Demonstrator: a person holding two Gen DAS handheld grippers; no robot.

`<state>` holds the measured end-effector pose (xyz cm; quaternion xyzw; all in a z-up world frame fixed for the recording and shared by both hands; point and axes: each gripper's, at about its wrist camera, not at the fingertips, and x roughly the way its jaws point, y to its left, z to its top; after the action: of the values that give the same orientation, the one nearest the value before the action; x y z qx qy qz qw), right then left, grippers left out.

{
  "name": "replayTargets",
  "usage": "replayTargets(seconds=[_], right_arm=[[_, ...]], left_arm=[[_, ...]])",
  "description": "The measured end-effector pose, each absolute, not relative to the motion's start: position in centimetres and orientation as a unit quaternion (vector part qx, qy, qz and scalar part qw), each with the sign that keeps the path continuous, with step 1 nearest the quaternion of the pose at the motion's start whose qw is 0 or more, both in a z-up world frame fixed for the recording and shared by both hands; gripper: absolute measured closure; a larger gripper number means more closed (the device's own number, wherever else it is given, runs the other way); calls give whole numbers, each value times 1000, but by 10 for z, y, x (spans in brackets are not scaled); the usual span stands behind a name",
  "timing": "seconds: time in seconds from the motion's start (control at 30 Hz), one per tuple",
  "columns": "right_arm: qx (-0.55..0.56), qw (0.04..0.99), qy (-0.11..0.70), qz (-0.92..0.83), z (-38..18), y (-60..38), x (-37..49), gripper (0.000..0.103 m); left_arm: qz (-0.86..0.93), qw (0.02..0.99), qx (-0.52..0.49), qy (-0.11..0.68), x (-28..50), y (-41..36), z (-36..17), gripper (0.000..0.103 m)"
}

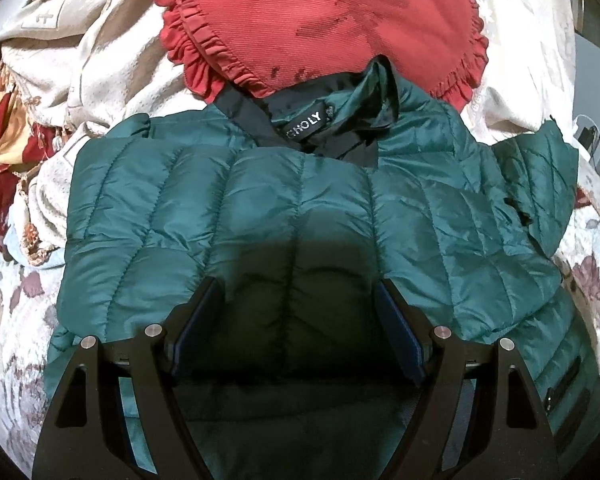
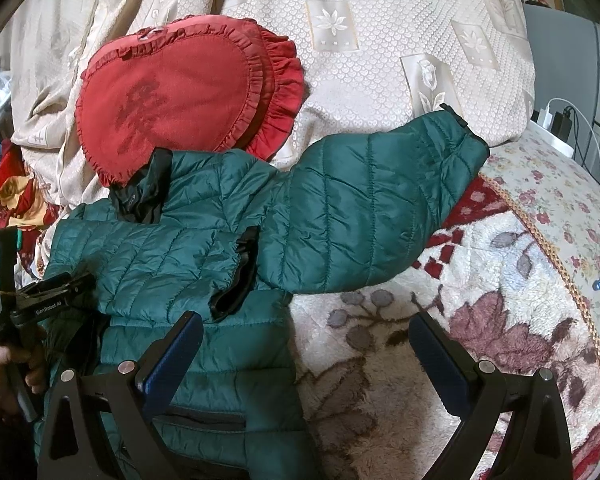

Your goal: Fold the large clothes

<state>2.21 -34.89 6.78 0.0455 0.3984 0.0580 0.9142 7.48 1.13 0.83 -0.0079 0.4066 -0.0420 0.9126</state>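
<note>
The green quilted jacket lies flat on the floral blanket, collar toward the red frilled cushion, whose lower edge the collar overlaps. In the left wrist view the jacket's hem runs under the gripper frame and out of the bottom of the picture, so its lower edge is hidden. The collar label is partly cut off by a fold; only the letters "HOLY" read clearly. One sleeve stretches out to the right across the blanket, its cuff reaching the cream bedspread. The other sleeve's black-lined cuff lies folded over the chest.

The left gripper hovers over the jacket's middle with its jaws spread wide and nothing between them. The right gripper is likewise wide open and holding nothing, one finger above the jacket's side, the other above bare blanket.

At the far left a heap of red and gold cloth is too bunched to make out
</note>
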Motion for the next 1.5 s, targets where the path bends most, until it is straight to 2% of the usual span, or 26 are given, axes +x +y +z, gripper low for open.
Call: replayTargets(seconds=[0.4, 0.7, 1.03, 1.27, 1.37, 1.4, 1.43, 1.5], right_arm=[[48, 916, 396, 48, 68, -356, 23, 1], [32, 927, 368, -63, 66, -444, 47, 1], [33, 923, 376, -74, 67, -521, 165, 1], [135, 907, 395, -54, 30, -571, 251, 1], [123, 909, 396, -29, 12, -567, 274, 2], [109, 915, 387, -26, 11, -563, 277, 18], [116, 913, 390, -16, 9, -562, 280, 49], [105, 915, 386, -44, 12, -564, 276, 74]], left_arm=[[-43, 912, -9, 408, 75, 12, 9, 23], [-31, 911, -15, 410, 76, 10, 9, 23], [-21, 912, -5, 411, 86, 4, 7, 23], [-22, 910, 17, 413, 93, -3, 0, 19], [-22, 910, 20, 413, 96, -4, -3, 18], [-22, 910, 20, 413, 97, -4, -3, 17], [-22, 910, 20, 414, 97, -4, -3, 17], [-22, 910, 20, 414, 97, -4, -3, 17]])
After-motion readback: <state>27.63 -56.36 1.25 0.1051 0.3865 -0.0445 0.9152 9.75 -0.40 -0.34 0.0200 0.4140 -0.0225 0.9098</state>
